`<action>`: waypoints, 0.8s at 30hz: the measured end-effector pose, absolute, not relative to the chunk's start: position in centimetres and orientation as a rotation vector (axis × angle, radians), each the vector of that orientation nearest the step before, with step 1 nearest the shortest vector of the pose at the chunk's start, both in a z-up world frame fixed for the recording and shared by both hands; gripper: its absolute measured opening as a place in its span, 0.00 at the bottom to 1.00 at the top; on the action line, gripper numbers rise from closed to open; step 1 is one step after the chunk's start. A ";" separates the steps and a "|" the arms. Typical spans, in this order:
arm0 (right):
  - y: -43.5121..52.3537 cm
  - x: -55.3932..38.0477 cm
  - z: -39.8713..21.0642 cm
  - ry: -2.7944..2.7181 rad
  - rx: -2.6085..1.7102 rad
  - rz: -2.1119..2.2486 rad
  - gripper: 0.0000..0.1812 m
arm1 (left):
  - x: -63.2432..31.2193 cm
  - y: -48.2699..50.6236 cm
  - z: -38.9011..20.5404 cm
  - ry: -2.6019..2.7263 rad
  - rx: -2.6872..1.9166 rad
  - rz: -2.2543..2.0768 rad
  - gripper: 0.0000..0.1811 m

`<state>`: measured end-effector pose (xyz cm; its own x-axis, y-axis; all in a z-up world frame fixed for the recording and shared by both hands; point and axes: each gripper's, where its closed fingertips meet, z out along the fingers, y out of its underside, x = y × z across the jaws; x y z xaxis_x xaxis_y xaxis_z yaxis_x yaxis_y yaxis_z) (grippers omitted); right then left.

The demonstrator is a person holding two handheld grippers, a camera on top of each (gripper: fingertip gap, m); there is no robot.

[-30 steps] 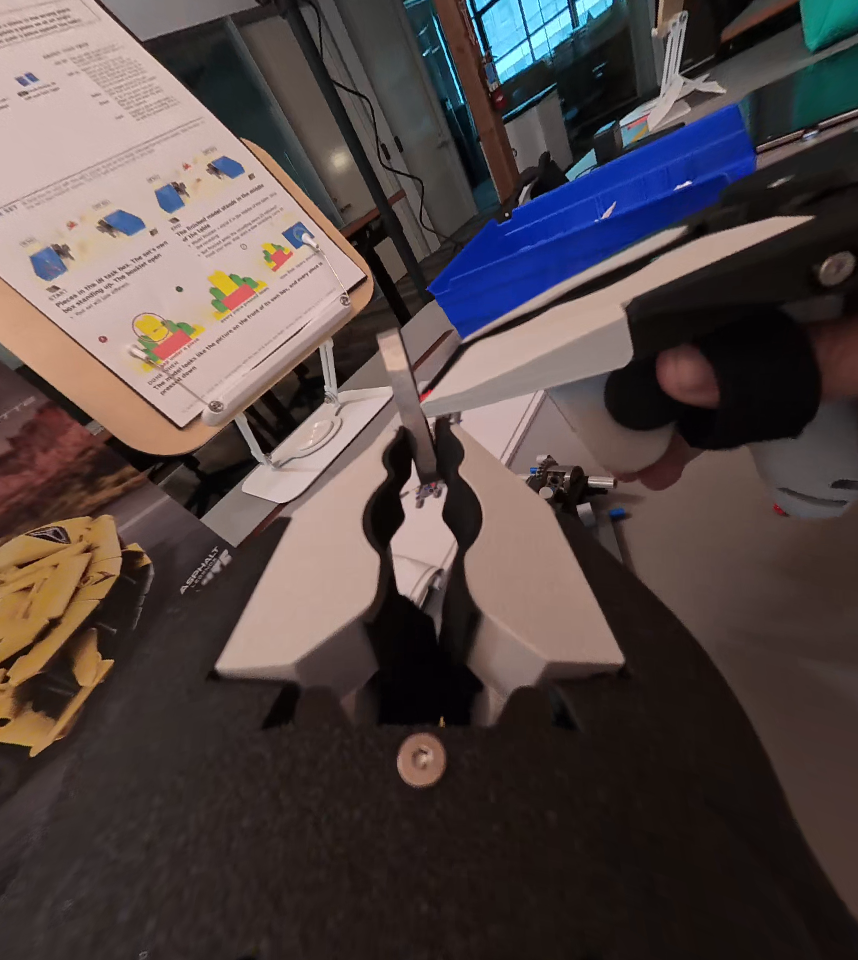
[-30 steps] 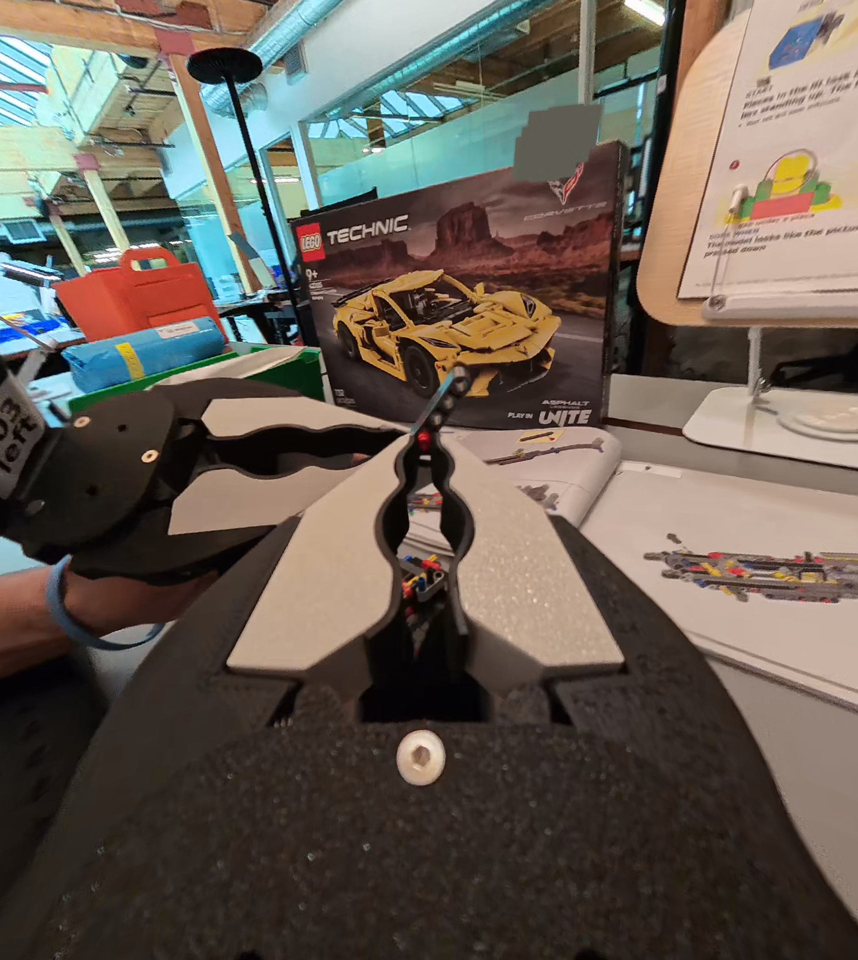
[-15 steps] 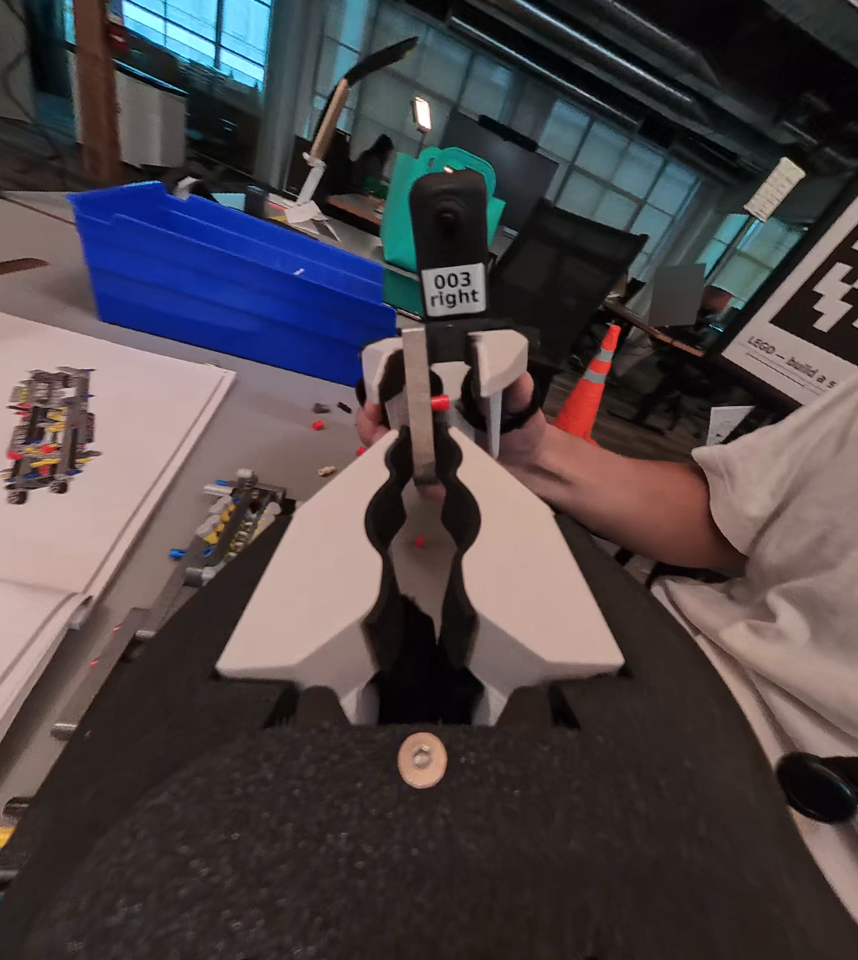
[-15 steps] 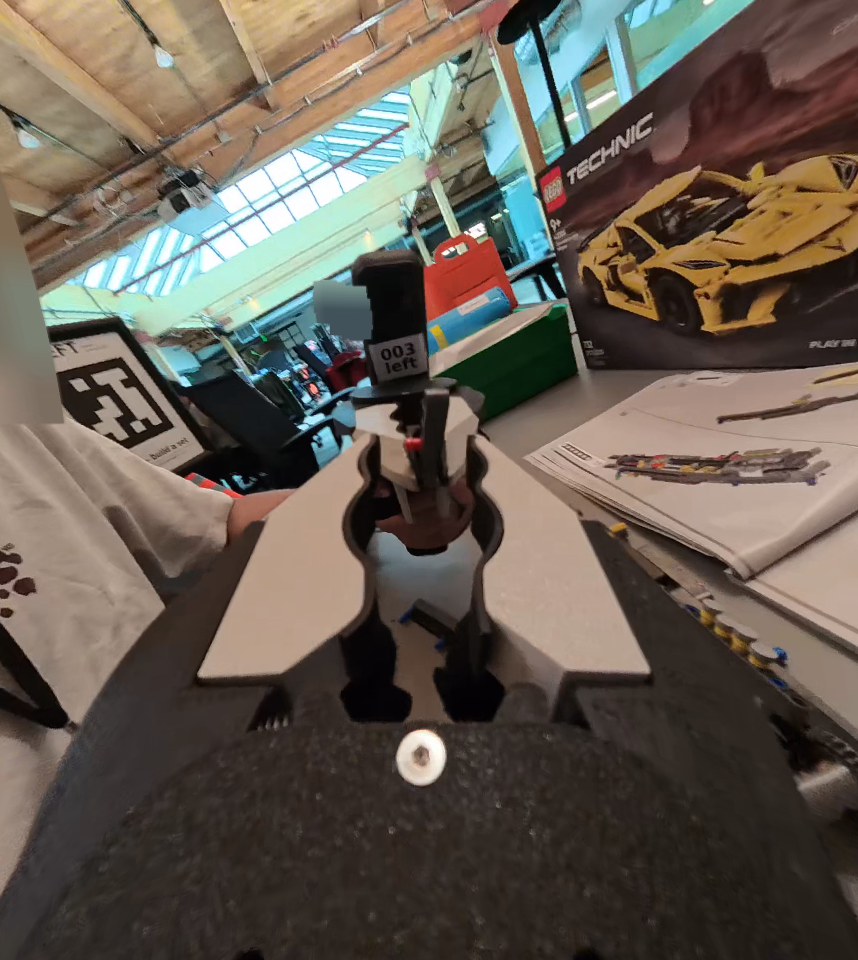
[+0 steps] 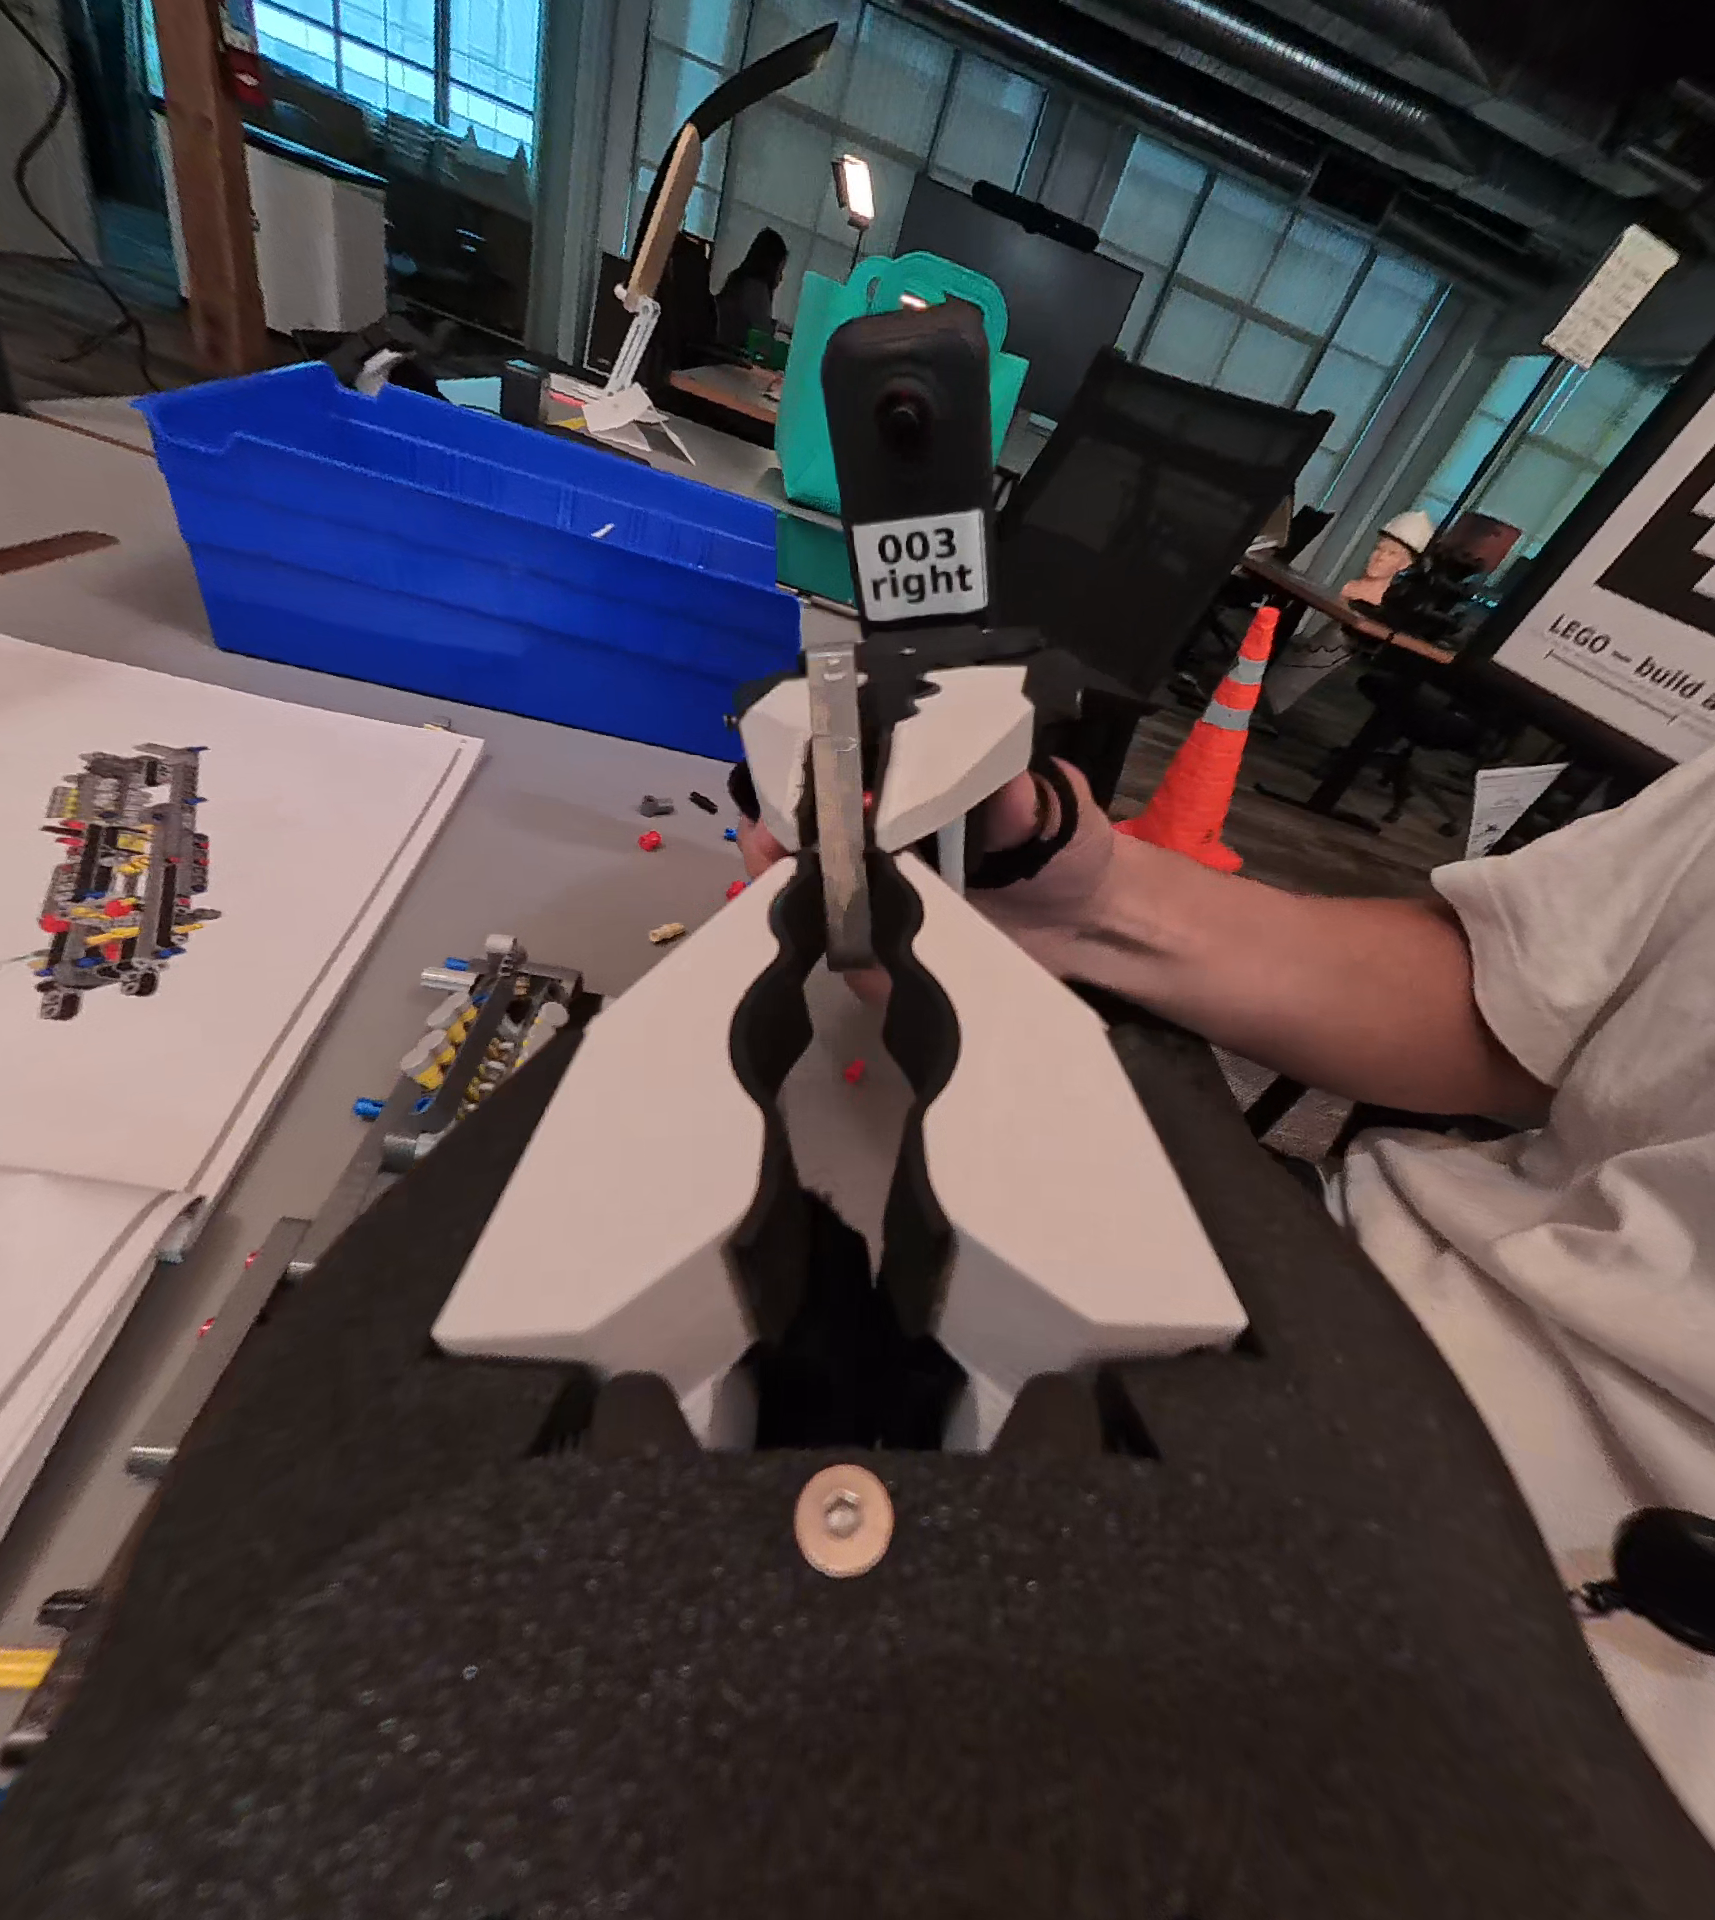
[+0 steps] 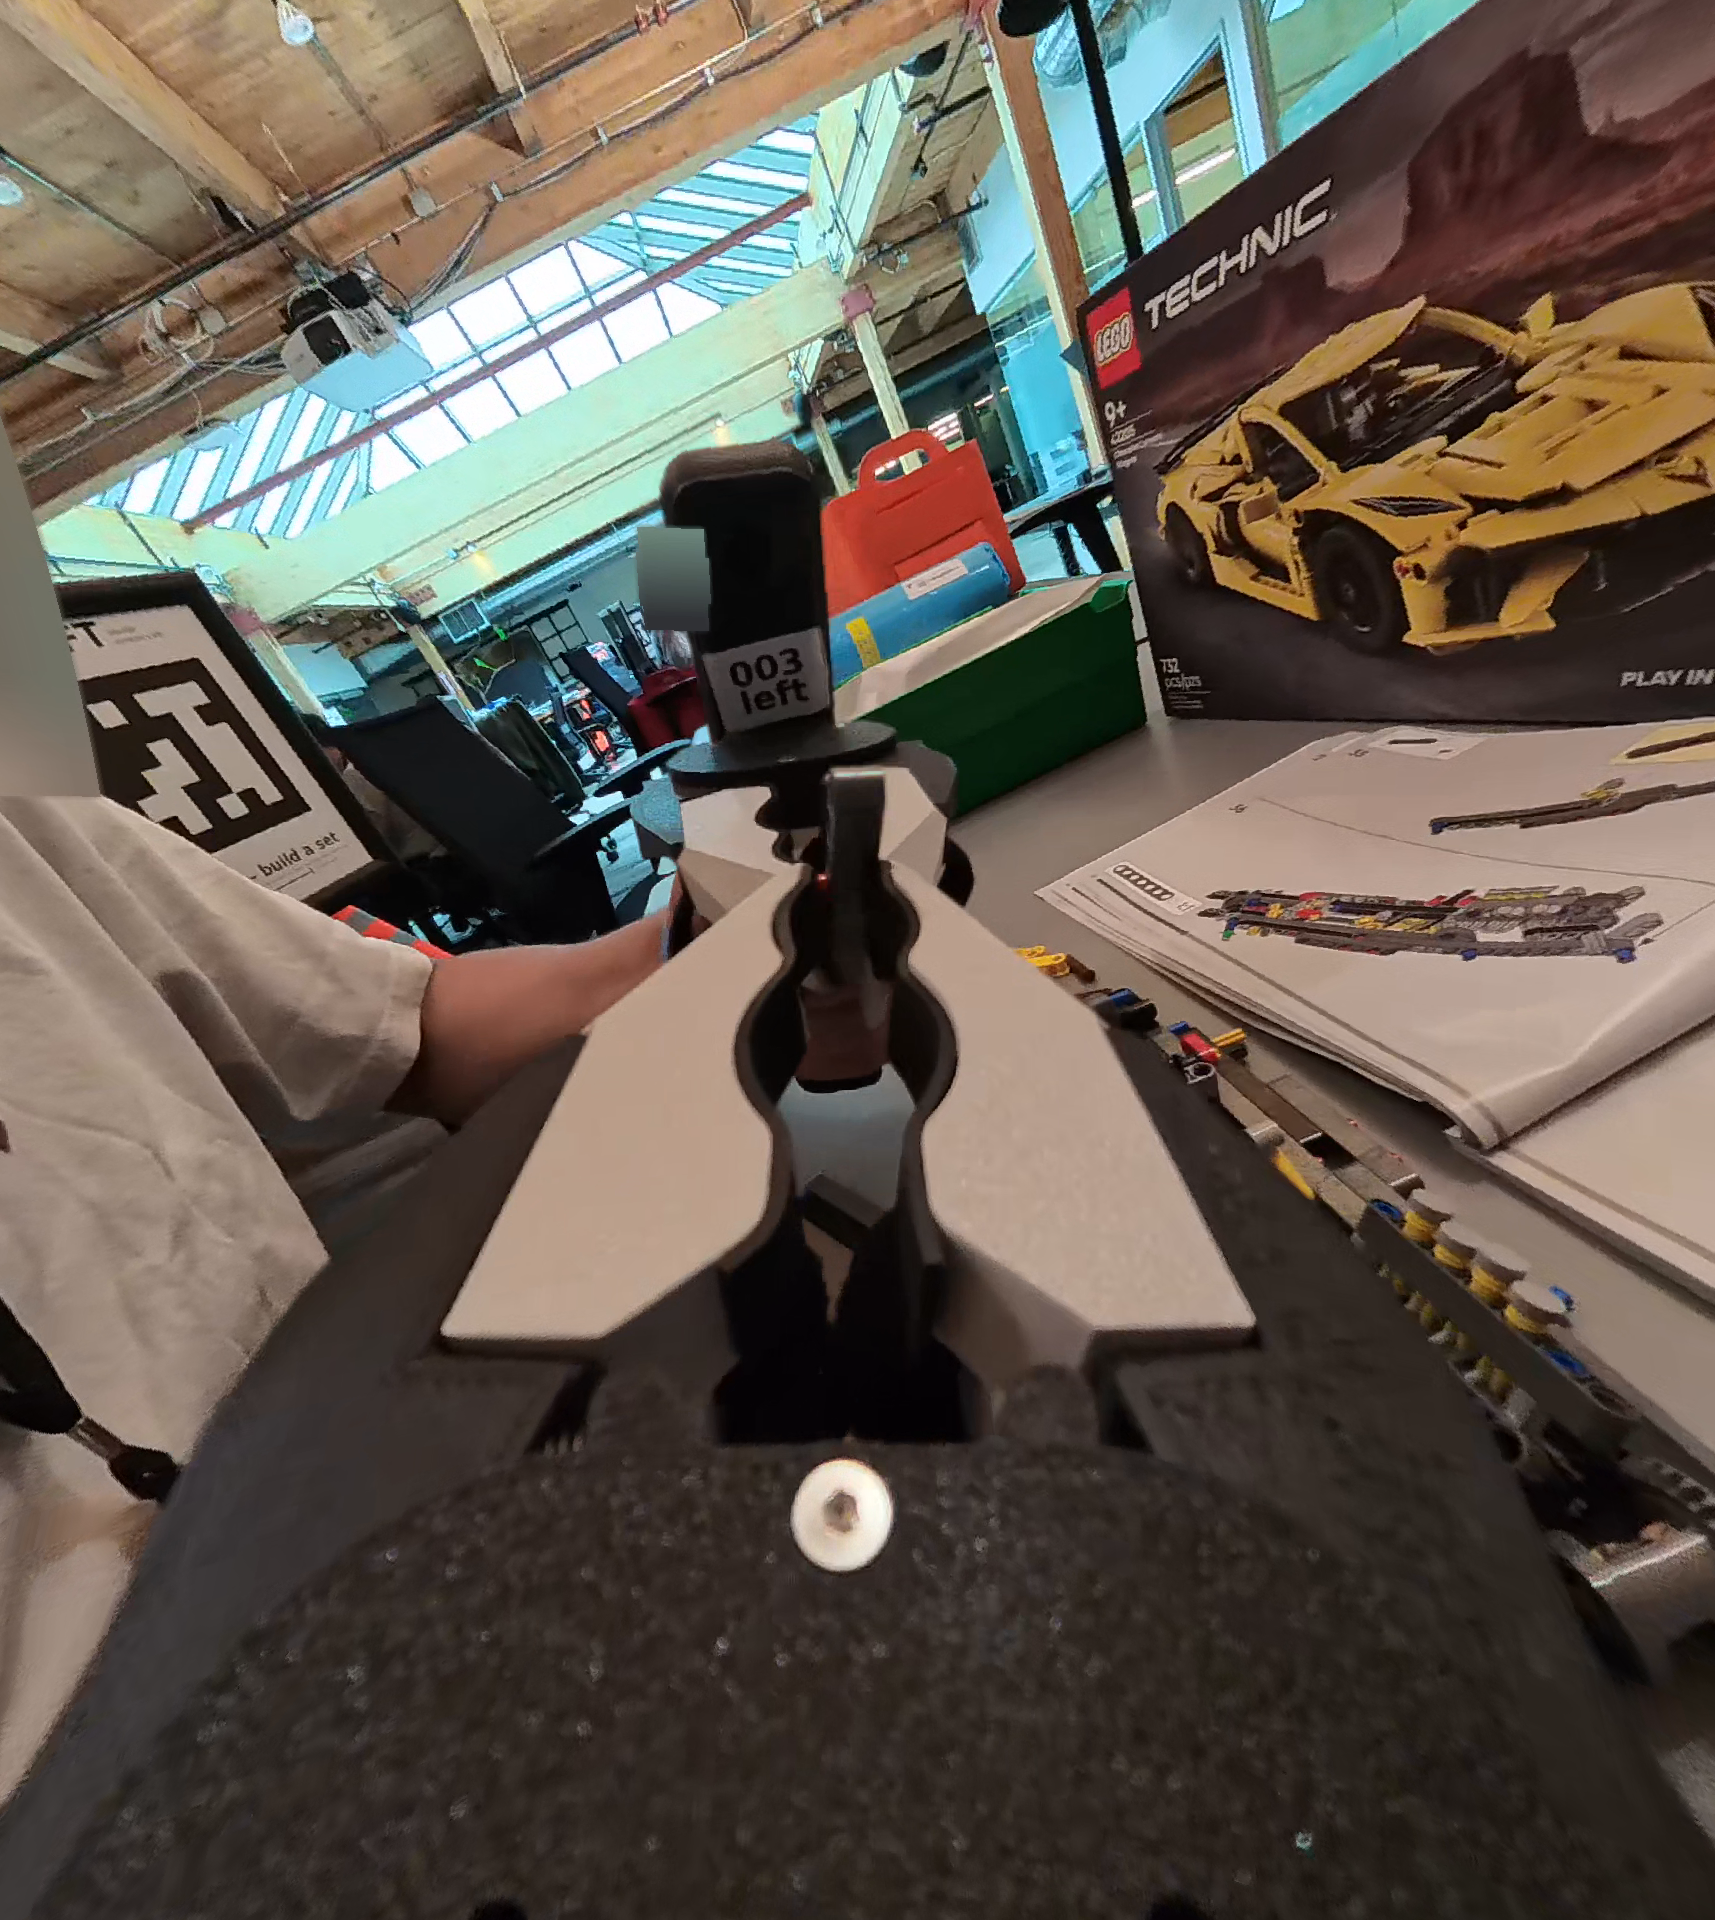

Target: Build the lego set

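Observation:
My left gripper [image 5: 845, 906] is shut on the lower end of a long grey Technic beam [image 5: 835, 790] and holds it upright above the table. My right gripper [image 6: 837, 894] faces it head-on. Its fingers are closed in around the upper part of the same beam [image 6: 853, 831], where a small red pin [image 6: 820, 883] sits at the beam's side. The right gripper also shows in the left wrist view [image 5: 884, 727], behind the beam. The partly built grey chassis [image 5: 489, 1029] lies on the table beside the booklet; it also shows in the right wrist view [image 6: 1435, 1247].
The open instruction booklet [image 5: 209, 883] lies beside the chassis. A blue bin [image 5: 468, 561] stands behind it. Loose small pieces [image 5: 666, 821] lie on the grey table. The set's box [image 6: 1455, 447] and a green bin [image 6: 1019, 696] stand at the back. The person's white shirt [image 5: 1611, 1039] is close by. The tips of both grippers are at nearly the same place.
Both grippers have swung round to face each other. The right gripper opened half a second ago and has now narrowed around the beam that the left gripper holds.

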<state>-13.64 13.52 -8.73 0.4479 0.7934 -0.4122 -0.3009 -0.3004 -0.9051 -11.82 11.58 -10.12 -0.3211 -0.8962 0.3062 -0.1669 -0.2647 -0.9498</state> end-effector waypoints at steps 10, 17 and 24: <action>14.4 -11.9 -8.8 -0.271 -1.505 1.297 0.11 | -12.2 12.8 -11.5 1.392 -1.528 -1.792 0.04; 14.8 -11.8 -9.7 -0.255 -1.559 1.279 0.03 | -12.2 12.6 -12.1 1.437 -1.540 -1.744 0.04; 18.8 -12.8 -9.0 -0.199 -1.595 1.336 0.03 | -13.7 17.1 -11.1 1.251 -1.594 -1.751 0.04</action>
<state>-12.81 18.79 -8.96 0.3750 0.6637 -0.6472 -0.4465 -0.4826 -0.7535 -13.68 17.09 -11.06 -0.2231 -0.8192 0.5283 -0.2343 -0.4810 -0.8448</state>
